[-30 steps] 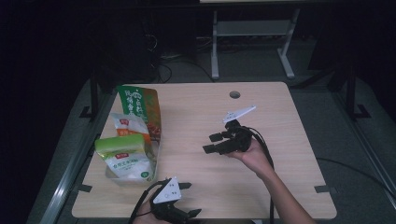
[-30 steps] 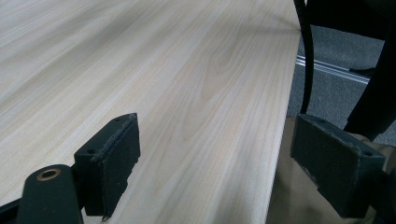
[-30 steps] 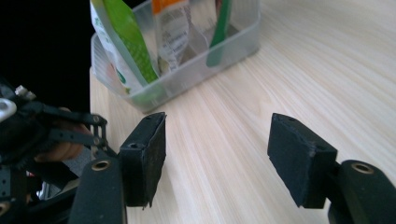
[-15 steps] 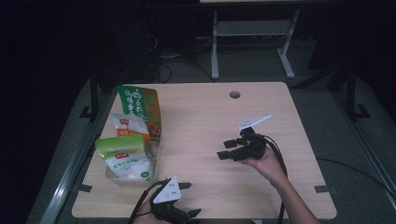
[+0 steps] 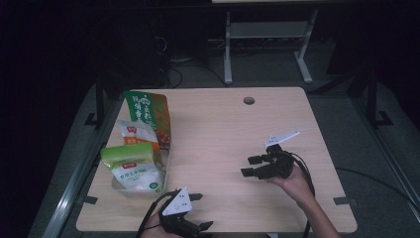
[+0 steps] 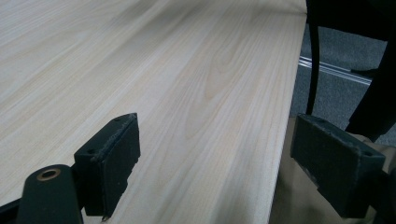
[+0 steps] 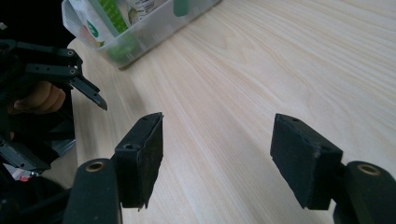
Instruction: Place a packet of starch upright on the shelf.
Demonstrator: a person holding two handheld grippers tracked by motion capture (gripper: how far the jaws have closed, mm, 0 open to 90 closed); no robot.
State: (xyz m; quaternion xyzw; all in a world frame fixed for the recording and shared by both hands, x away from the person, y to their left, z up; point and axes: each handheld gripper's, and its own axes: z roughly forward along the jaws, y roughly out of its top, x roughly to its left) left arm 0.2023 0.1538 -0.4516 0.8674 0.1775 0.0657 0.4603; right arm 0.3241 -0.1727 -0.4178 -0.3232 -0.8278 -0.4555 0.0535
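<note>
Pale wooden tabletop carried the packet-filled tray at left; both grippers, left and right, had jaws apart and empty, so reaching the tray came next.

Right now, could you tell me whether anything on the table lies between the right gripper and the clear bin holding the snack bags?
Nothing visible does. The right gripper hangs open over bare table, its jaws aimed toward the clear bin of snack bags. The left gripper sits at the near edge, off that line.
</note>
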